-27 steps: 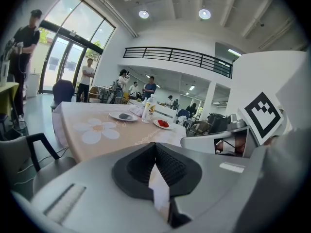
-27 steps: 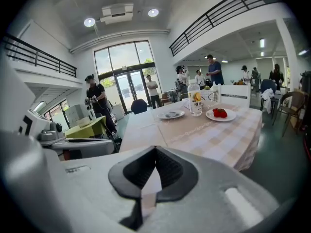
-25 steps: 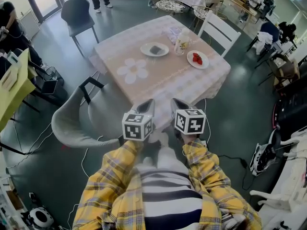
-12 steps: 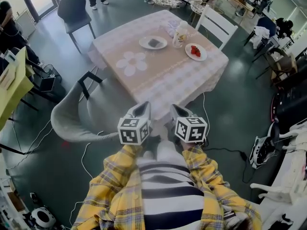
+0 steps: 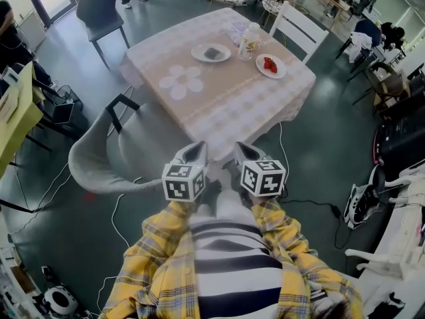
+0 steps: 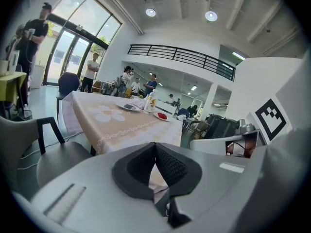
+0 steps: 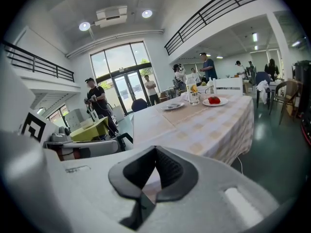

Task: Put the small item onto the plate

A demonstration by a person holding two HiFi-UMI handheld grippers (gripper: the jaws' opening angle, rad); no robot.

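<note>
On the pink-clothed table [image 5: 219, 105] a white plate [image 5: 211, 52] carries a small dark item, and a second plate [image 5: 271, 66] carries red pieces. Between them stands a pale bottle [image 5: 250, 40]. My left gripper [image 5: 196, 150] and right gripper [image 5: 240, 150] hang side by side in front of my body, short of the table's near edge, both shut with nothing in them. The left gripper view shows its pads [image 6: 167, 164] meeting, with the plates [image 6: 129, 107] far ahead. In the right gripper view the red-piece plate [image 7: 214, 101] lies far across the table.
A grey curved chair [image 5: 109, 158] stands left of me beside the table, a white chair [image 5: 299, 28] at its far side and a dark chair [image 5: 98, 8] beyond. Cables run over the floor [image 5: 126, 211]. People stand by the glass doors. A yellow-green table [image 5: 16, 121] is at the left.
The table has shifted up and away in the head view. Both grippers stay shut, close together in front of my body.
</note>
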